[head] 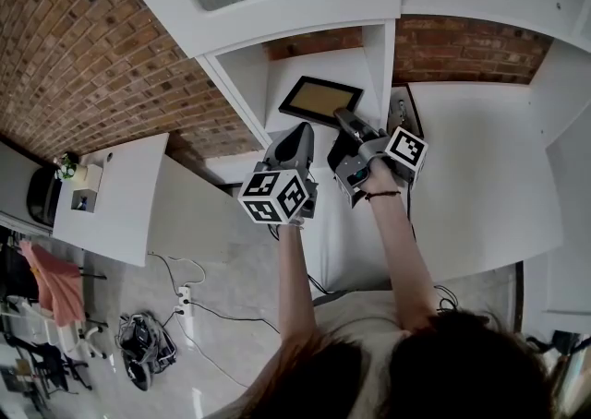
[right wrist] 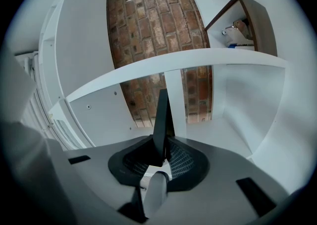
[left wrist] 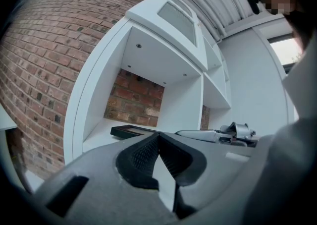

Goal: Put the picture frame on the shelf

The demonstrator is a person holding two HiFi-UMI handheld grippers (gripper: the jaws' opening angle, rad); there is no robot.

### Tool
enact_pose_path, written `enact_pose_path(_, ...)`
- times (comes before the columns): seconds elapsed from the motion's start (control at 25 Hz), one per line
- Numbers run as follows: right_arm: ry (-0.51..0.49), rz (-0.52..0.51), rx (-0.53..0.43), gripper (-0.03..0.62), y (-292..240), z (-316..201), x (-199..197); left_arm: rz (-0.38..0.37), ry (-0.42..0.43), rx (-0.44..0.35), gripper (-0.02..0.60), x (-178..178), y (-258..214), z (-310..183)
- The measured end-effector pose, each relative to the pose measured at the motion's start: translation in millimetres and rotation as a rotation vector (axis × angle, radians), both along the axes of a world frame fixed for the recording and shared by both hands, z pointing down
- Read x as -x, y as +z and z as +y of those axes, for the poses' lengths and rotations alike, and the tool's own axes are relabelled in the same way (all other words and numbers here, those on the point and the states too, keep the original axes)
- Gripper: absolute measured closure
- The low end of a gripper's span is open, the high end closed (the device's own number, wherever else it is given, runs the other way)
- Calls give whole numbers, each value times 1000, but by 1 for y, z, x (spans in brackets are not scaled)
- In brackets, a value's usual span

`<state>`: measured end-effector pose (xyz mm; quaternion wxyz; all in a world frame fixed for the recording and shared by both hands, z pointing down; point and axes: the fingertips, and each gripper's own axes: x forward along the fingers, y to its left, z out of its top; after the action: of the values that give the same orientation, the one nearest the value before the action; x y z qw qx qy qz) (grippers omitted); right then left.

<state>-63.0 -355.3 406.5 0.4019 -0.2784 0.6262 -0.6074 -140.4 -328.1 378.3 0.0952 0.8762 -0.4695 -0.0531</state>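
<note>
my right gripper [right wrist: 161, 155] clamped on the picture frame [head: 320, 100] edge, frame level inside the white shelf [head: 319, 65] compartment, my left gripper [left wrist: 158, 140] beside it, jaws together, empty

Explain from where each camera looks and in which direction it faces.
Head view: on the person's head, looking steeply down at the white shelf unit; both forearms show.
Left gripper view: on the left gripper, facing into the shelf; its shut, empty jaws show.
Right gripper view: on the right gripper, facing the red brick wall; its jaws clamp the black rectangular picture frame edge-on.
Shared: head and left gripper views both show that frame.
</note>
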Motion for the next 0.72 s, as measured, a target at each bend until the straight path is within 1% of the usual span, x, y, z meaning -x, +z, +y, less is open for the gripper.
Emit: enact_pose_path(0.72, -14, 22, 25, 525, 7, 3, 5, -1, -3, 10, 571, 2, 4, -1)
